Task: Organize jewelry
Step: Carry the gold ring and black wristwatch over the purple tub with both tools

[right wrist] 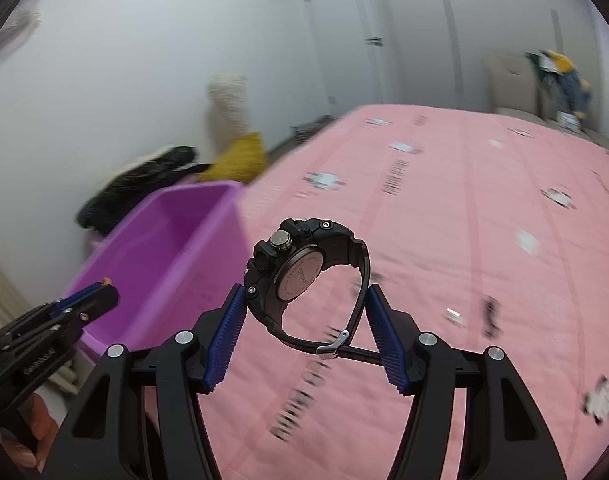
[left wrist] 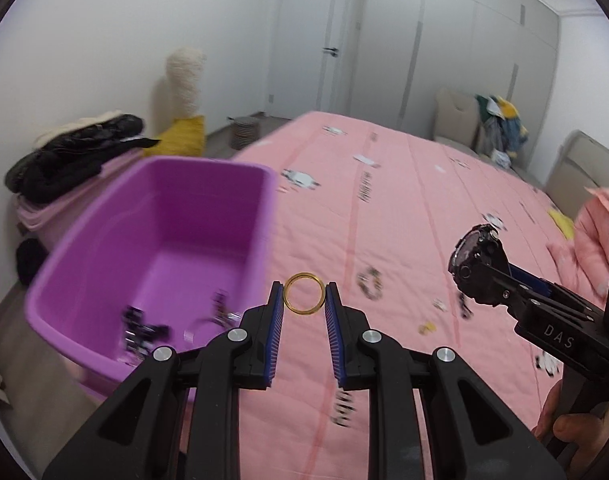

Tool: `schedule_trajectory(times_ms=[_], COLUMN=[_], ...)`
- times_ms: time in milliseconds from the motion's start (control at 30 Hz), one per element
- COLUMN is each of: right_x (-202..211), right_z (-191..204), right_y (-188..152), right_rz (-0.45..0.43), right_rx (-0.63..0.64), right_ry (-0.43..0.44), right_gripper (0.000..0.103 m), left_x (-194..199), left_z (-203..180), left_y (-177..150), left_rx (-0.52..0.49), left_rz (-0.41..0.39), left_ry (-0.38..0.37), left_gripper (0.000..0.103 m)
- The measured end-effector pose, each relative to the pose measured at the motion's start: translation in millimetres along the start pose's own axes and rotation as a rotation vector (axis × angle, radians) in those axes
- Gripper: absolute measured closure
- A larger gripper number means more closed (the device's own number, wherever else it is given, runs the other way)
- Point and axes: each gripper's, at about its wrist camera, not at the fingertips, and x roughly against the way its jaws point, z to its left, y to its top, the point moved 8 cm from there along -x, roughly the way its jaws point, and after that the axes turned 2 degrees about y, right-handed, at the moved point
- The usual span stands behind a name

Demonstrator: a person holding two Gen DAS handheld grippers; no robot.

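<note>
Nearest the left wrist camera, a gold ring [left wrist: 304, 293] is pinched between the blue pads of the left gripper [left wrist: 304, 300], whose jaws are drawn narrow around it. It is held in the air above the pink bedspread [left wrist: 404, 208], just right of the purple tub [left wrist: 176, 216].

In the right wrist view, a black sport watch [right wrist: 300, 276] is clamped in the right gripper [right wrist: 306, 308], the jaws set fairly wide: the case is pressed against the left pad and the strap against the right one, with the buckle hanging low between them. From the left wrist view the same watch is seen raised at the right edge, with fingers of a hand [left wrist: 572, 428] wrapped around the handle below.

Several small dark pieces [left wrist: 144, 328] are seen, blurred, on the tub floor. More small items [left wrist: 370, 285] are left scattered on the bedspread beyond the grippers. Dark clothing [left wrist: 76, 148] is piled behind the tub, and a white door [left wrist: 312, 40] is seen at the far wall.
</note>
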Motion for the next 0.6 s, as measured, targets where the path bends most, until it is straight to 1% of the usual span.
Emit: schedule_trajectory(times_ms=[67,167,300,433,600], right_x=[-15.1,-39.4,-81.5,-122.2,-162.2], right_z=[28.6,70.7,124.6,157.6,177.1], right_y=[15.4,35.1,57.3,63.5,61.3], right_rz=[0.002,0.008,0.037,0.093,0.169], right_rx=[0.025,0.057,0.114,0.152,0.192], right_ry=[0.053,0.132,0.212,0.251,0.254], right_gripper=[0.044,0.044,0.044,0.044,0.044], left_x=[-0.6,-6.4,-22.8,-41.1,-67.3], left_z=[25.2,68.9,121.4,156.0,178.3], left_y=[11.8,25.3,32.8,29.1,19.1], left_rx=[0.021,0.057,0.114,0.170,0.220], left_rz=[0.004,0.011,0.041,0.080,0.138], left_ry=[0.026,0.094,0.175,0.222,0.251], left_gripper=[0.082,0.082,0.082,0.082,0.082])
